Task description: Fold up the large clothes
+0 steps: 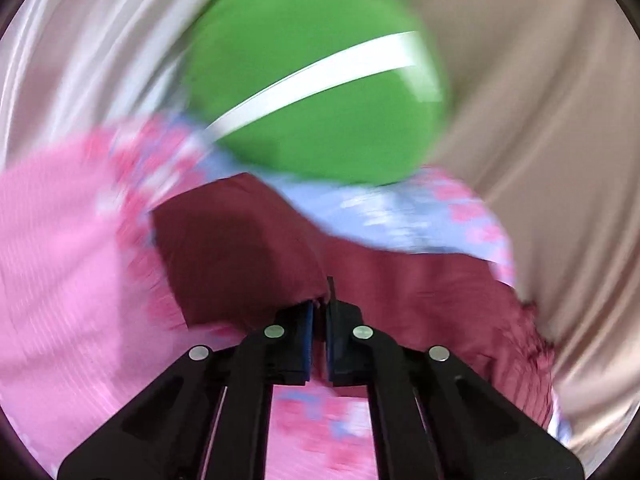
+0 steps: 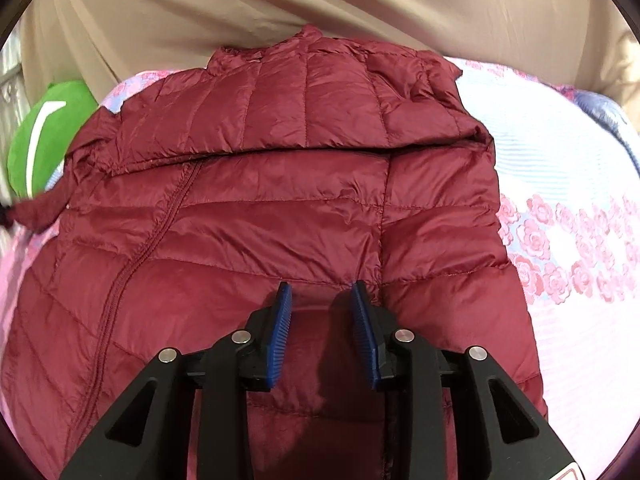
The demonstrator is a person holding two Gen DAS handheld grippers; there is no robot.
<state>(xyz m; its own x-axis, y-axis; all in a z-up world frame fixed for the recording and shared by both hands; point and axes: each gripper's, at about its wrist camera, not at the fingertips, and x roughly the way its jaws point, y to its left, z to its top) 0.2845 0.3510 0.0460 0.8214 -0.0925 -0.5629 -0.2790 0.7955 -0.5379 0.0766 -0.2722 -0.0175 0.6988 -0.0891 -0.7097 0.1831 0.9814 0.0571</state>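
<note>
A: Jacket (image 2: 280, 208) first. Where does it lie?

B: Flat on the floral bedspread (image 2: 568, 264), maroon and quilted, collar at the far end by the beige drape (image 2: 200, 8). Its long axis runs straight away from the right gripper (image 2: 322, 296), hem near, collar far. One layer is already doubled across the upper part, making a crosswise edge.

A: And that gripper's jaws?

B: Parted, with nothing between the blue pads (image 2: 280, 332). It hangs just over the lower middle of the jacket, beside a lengthwise seam.

A: The left one?

B: The left gripper (image 1: 319, 312) has its pads drawn nearly together on a bit of maroon fabric, so I judge it pinches the jacket at its left edge. That view is badly smeared, so I can't say which part; possibly a sleeve or side corner. In the right view a maroon tab sticks out at the jacket's left, near the green cushion (image 2: 40, 140), but the gripper itself isn't seen there.

A: So what does the next move turn on?

B: The held piece lies left of the body, so I'd guess it has to travel rightward, across the long axis, to land on the torso. The left hand is nearer and has it; the right is free over the centre and could pin the body.
</note>
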